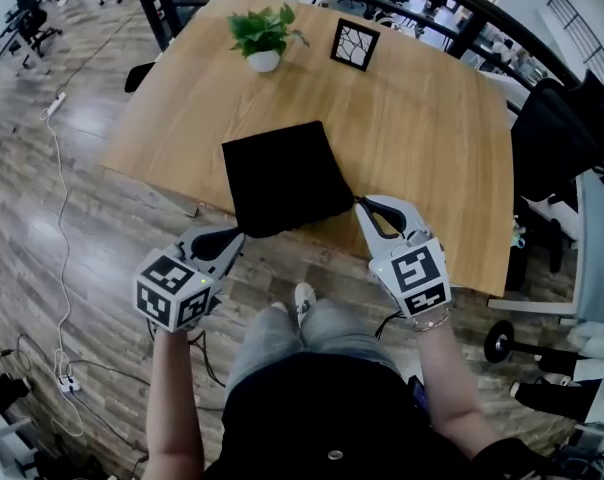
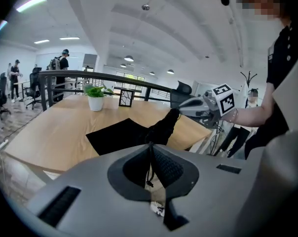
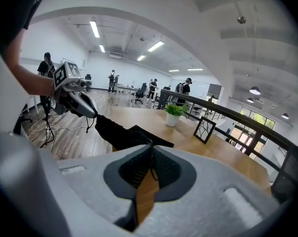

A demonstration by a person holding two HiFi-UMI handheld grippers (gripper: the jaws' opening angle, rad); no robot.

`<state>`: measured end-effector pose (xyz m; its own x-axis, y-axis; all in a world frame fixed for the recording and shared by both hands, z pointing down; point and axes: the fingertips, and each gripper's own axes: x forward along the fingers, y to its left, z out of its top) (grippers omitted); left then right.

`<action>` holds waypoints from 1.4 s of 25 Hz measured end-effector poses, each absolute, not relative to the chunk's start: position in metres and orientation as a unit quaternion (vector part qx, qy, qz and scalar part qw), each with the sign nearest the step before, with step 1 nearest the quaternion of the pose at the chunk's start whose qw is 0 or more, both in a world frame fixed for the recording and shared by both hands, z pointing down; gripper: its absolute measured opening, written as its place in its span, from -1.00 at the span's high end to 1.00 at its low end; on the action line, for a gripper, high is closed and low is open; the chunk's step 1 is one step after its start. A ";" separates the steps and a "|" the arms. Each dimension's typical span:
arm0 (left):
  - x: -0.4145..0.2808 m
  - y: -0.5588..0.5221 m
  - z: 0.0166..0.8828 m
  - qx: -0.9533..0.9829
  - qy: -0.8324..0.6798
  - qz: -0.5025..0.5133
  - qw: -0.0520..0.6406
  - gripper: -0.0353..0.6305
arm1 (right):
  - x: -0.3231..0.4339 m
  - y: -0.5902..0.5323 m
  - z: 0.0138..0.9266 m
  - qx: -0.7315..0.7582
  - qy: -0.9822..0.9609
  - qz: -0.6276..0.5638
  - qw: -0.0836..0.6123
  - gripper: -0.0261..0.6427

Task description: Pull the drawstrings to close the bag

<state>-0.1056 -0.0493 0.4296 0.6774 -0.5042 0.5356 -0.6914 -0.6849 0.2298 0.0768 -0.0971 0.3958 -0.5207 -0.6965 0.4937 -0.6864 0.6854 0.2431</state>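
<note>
Left claw (image 1: 237,234) and right claw (image 1: 360,202) each clamp a drawstring (image 2: 150,169) at opposite corners of the bag (image 1: 282,173), mid-frame at the counter (image 1: 412,118) edge, placed to cinch it.

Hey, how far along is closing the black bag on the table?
Done: the left gripper and right gripper are each shut on the drawstrings, one at each end of the bag mouth. In hand: the mouth edge is stretched, bunched, between them. Left: the bag looks only partly cinched, so more pulling is likely needed.
</note>
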 end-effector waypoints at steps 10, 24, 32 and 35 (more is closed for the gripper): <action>-0.099 -0.043 0.435 0.894 -0.330 0.200 0.230 0.84 | 0.074 -0.093 0.397 0.390 -0.875 -0.007 0.288 0.89; -0.094 -0.046 0.432 0.896 -0.331 0.137 0.262 0.84 | 0.076 -0.089 0.401 0.388 -0.876 0.000 0.286 0.89; -0.098 -0.049 0.430 0.895 -0.340 0.126 0.261 0.84 | 0.081 -0.092 0.406 0.396 -0.872 0.008 0.287 0.89; -0.100 -0.051 0.423 0.896 -0.330 0.096 0.282 0.85 | 0.087 -0.093 0.408 0.404 -0.868 0.011 0.288 0.89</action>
<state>-0.0996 -0.0508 0.4228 0.7633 -0.5373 0.3588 -0.6459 -0.6230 0.4412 0.0873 -0.0934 0.4084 -0.5082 -0.6945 0.5094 -0.7073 0.6740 0.2133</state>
